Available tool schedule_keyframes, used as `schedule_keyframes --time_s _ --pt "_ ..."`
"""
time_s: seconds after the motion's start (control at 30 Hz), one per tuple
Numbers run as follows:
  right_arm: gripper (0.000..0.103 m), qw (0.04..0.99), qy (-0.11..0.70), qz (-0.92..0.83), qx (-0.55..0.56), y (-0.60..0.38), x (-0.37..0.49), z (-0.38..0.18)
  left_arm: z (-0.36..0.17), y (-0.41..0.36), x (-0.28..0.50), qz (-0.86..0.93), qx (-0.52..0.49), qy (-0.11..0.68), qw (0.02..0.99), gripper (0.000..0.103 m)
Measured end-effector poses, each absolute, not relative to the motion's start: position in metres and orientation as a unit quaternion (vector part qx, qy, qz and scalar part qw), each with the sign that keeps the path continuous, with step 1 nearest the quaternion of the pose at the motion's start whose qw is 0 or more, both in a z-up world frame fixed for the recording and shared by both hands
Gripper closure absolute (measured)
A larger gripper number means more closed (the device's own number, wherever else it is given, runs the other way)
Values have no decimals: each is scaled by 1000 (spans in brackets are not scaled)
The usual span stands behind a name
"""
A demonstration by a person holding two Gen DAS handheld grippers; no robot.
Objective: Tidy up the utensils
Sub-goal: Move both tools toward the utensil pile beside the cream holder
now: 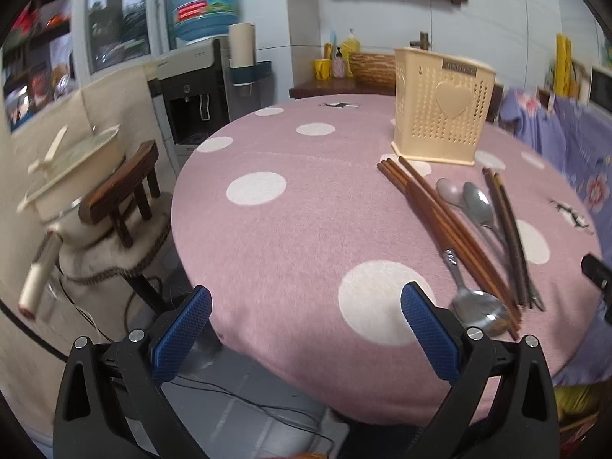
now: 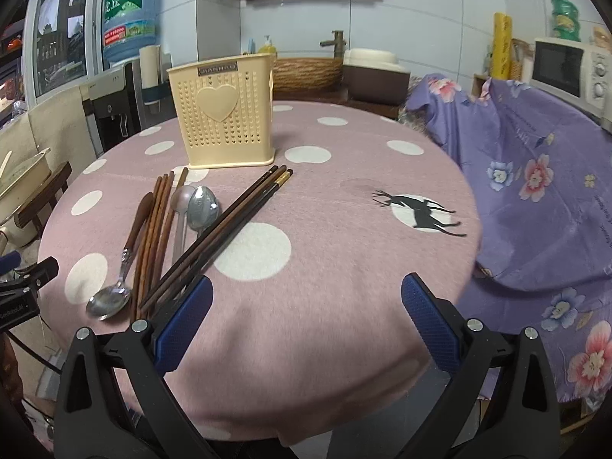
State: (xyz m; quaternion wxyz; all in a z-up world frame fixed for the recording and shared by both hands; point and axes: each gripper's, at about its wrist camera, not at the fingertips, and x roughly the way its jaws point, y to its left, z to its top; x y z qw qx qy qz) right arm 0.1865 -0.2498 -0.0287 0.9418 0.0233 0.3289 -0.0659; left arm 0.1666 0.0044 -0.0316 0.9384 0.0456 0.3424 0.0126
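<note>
With both your left gripper and right gripper spread wide and empty at the near edge, take the dark chopsticks lying just before the cream holder, pinching them mid-shaft to lift level.

The left gripper has its jaws wide apart and holds nothing. The right gripper is the same, spread wide, pointing toward 12 o'clock.
</note>
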Motion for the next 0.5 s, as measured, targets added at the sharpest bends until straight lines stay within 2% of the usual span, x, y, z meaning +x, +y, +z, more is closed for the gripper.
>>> schedule_keyframes --time_s 0.3,0.37,0.43,0.5 --pt "6 919 385 -65 54 -267 251 -27 -11 -13 208 -38 31 355 934 5" --pt "6 918 385 -72 58 -270 256 -28 -10 -29 218 -55 50 362 929 11" --pt "6 918 385 -73 62 -272 256 -29 -13 -40 229 -76 51 383 919 31" --pt "6 917 387 -74 64 -272 256 -30 -18 -49 241 -102 34 411 905 38"
